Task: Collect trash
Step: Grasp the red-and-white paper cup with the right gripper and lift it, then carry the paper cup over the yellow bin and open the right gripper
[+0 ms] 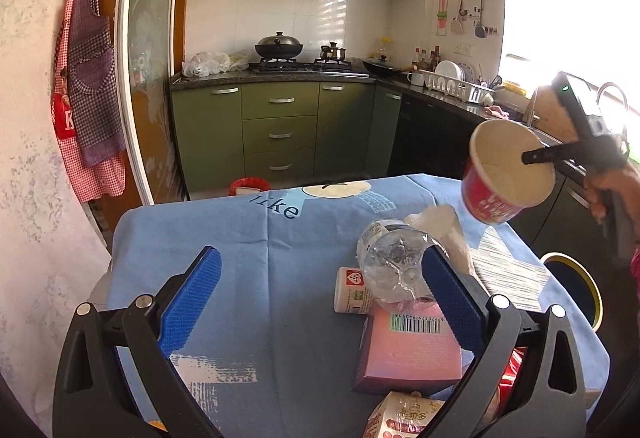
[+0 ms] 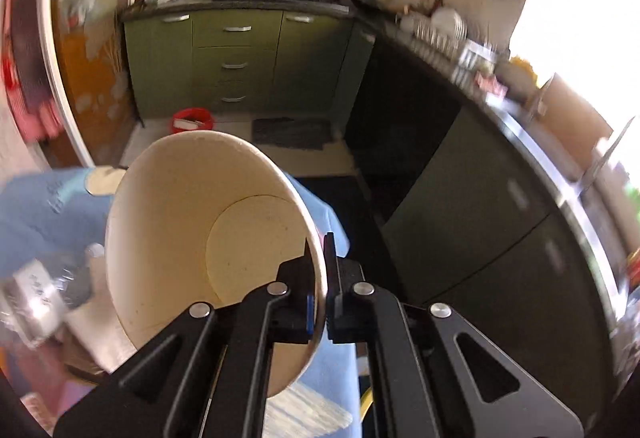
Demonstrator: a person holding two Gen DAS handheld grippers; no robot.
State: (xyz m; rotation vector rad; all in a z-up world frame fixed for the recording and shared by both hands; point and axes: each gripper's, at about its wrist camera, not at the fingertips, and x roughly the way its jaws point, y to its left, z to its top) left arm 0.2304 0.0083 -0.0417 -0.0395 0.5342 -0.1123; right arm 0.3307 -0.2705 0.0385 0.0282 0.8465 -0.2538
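Empty red paper cup (image 1: 505, 174) tilted in midair — bottle (image 1: 394, 265), cartons, pink box (image 1: 408, 352) on table.

You are looking along the table (image 1: 200, 238): a plastic bottle (image 1: 394, 262) is lying right of centre, its end over a box (image 1: 408, 354), a small container (image 1: 352, 290) touching its left side. A paper cup (image 1: 508, 170) is hanging above the table's right edge. A bin (image 1: 580, 278) is standing below, right of the table.
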